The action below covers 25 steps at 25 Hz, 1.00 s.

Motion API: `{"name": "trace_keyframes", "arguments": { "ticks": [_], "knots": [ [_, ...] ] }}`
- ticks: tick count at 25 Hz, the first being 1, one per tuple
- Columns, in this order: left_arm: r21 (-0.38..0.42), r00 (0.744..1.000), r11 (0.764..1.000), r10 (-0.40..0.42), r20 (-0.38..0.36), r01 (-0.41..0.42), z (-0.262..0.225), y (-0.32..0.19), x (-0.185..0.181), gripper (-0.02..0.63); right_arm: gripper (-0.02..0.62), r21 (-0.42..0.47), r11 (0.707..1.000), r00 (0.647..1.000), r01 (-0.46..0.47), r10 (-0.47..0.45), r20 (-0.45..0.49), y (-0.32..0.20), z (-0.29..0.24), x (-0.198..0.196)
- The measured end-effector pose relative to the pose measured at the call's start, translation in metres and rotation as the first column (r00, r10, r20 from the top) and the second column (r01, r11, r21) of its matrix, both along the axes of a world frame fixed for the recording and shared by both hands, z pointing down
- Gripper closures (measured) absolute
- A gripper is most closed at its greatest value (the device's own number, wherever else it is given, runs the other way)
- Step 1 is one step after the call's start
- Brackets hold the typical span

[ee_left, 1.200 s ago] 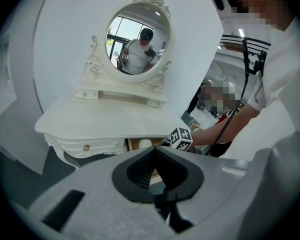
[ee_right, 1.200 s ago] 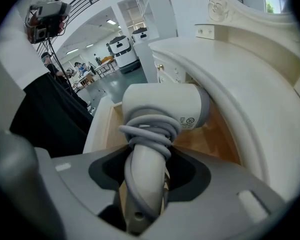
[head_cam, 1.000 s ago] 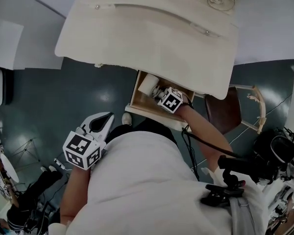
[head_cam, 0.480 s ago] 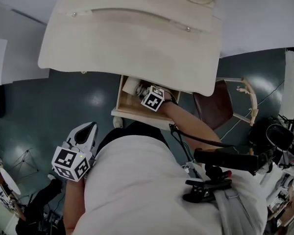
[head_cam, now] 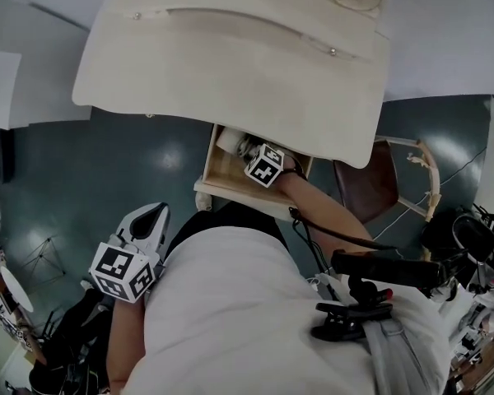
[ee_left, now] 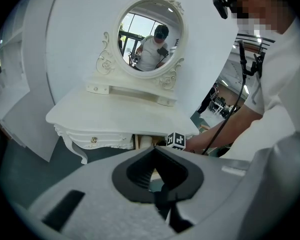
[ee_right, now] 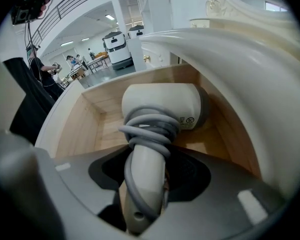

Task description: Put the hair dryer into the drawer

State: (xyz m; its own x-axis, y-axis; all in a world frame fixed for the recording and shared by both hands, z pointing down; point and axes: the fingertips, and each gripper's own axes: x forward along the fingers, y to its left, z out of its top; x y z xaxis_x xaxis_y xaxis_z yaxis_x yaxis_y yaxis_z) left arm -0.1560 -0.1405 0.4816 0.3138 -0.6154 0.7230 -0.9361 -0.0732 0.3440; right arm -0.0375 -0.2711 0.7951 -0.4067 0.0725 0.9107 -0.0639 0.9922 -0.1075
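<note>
Head view: my right gripper (head_cam: 249,151) reached into the open drawer (head_cam: 217,179), and my left gripper (head_cam: 152,218) hung well outside it. Left gripper view: its jaws met, empty. Right gripper view: the jaws clamped the hair dryer (ee_right: 160,109) by its handle, low inside the drawer. I judged that release and closing remained.

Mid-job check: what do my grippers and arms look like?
The left gripper and right gripper have pale grey shells, black jaw linings and a cube of black-and-white square markers each. A black cable runs beside the right arm. The person wears a white short-sleeved top.
</note>
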Motion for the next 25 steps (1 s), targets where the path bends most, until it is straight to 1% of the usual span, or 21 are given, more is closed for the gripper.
{"name": "trace_keyframes", "arguments": {
  "ticks": [9,14,25],
  "knots": [
    [-0.010,1.000,1.000,-0.007,0.004,0.007,0.002,0.000,0.001,0.604,0.379,0.030,0.999,1.000,-0.022,0.022,0.013,-0.006,0.007,-0.001],
    [-0.012,1.000,1.000,-0.014,0.002,0.014,0.004,0.003,0.003,0.604,0.377,0.028,0.999,0.999,-0.034,0.034,0.014,-0.006,0.012,0.000],
    [-0.005,1.000,1.000,-0.019,0.002,0.019,0.005,0.010,0.004,0.604,0.357,0.034,0.999,1.000,-0.018,0.018,0.000,-0.003,0.015,-0.001]
  ]
}}
